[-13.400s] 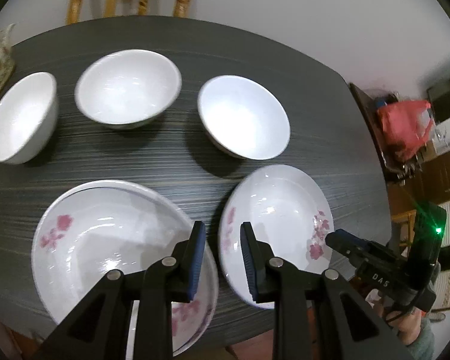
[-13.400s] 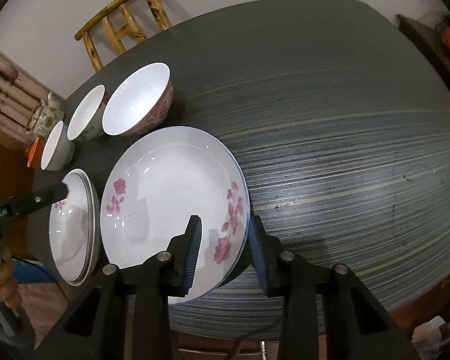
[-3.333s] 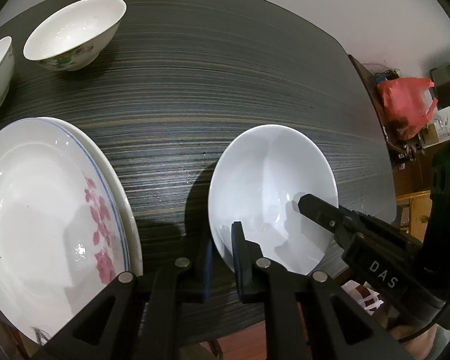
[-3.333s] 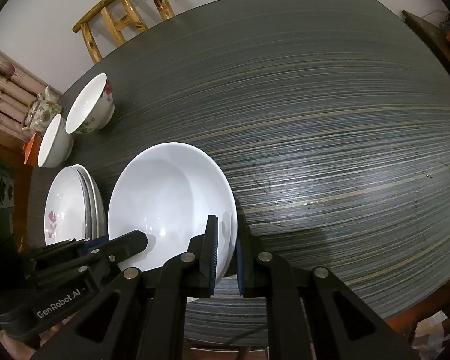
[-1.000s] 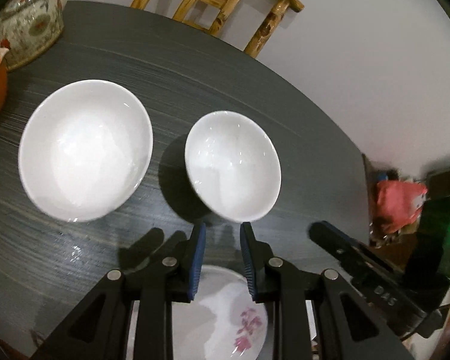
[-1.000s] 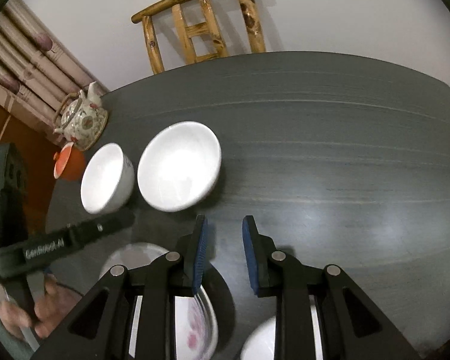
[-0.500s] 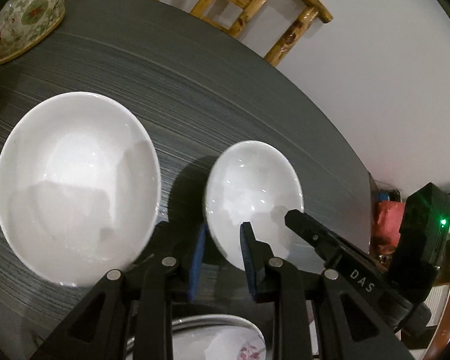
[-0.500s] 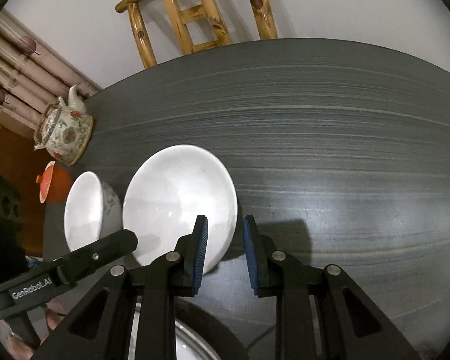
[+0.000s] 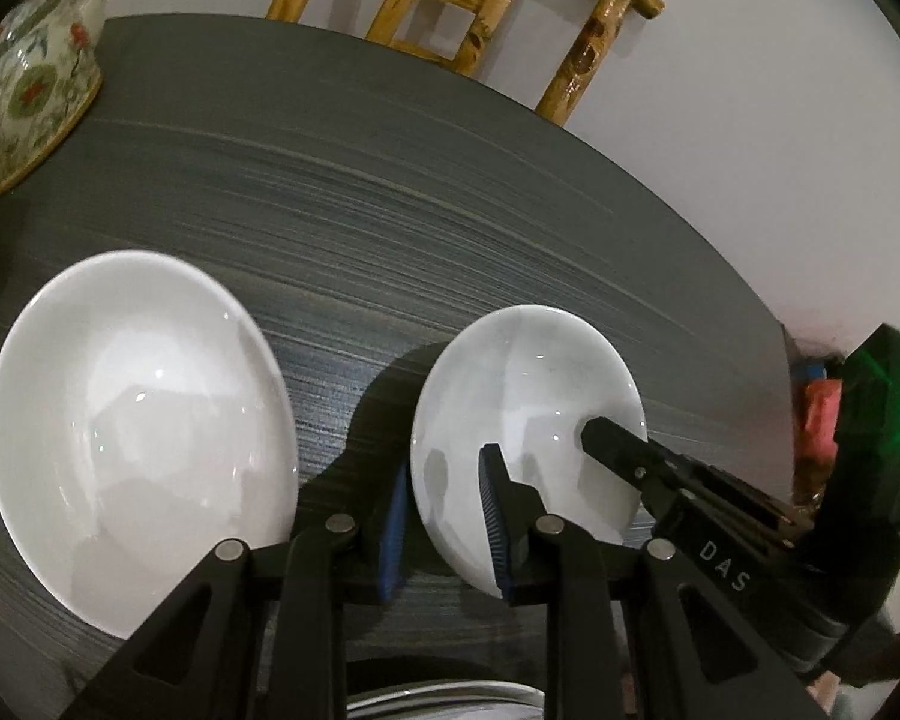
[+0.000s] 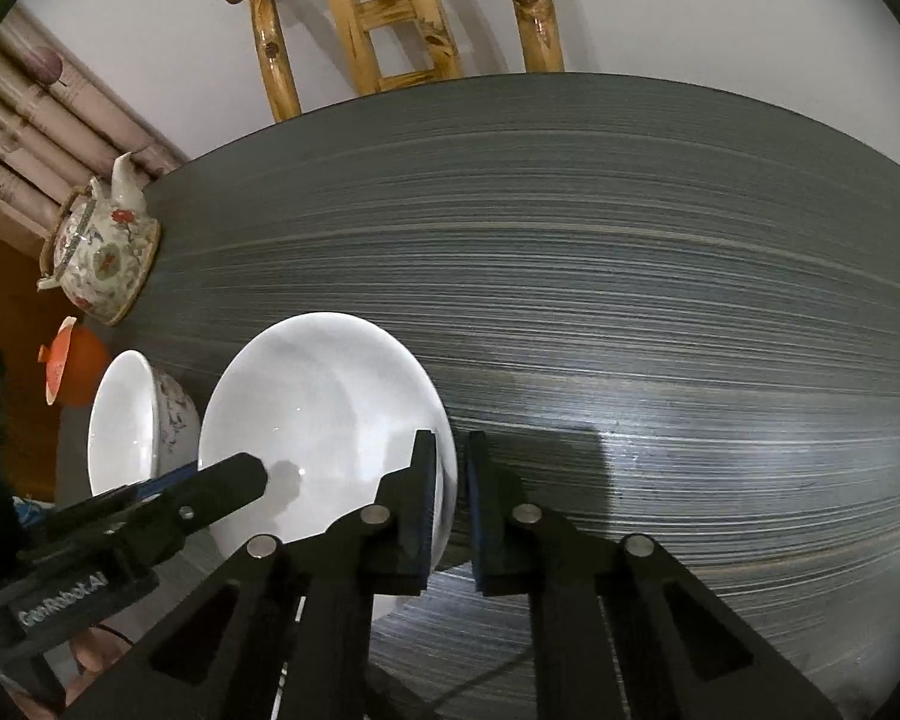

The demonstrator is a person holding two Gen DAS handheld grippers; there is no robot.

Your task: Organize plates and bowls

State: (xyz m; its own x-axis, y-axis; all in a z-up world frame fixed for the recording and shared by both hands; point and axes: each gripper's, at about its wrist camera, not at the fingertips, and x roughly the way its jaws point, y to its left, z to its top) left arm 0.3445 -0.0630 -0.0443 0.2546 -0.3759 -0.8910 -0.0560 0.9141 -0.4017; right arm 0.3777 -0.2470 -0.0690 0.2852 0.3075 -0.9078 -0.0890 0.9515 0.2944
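I clamp my right gripper [image 10: 450, 501] on the hard, slippery white bowl's [image 10: 324, 420] thin rim, left gripper [image 9: 441, 498] straddling it loosely.

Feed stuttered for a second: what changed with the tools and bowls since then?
Both tools came down onto the right-hand bowl. The right tool shut on its right rim; the left tool now straddles its left rim, unclamped. The other bowl and the teapot stayed put.

Two bowls [image 9: 144, 414] side by side, teapot [image 9: 27, 78] seemingly behind.
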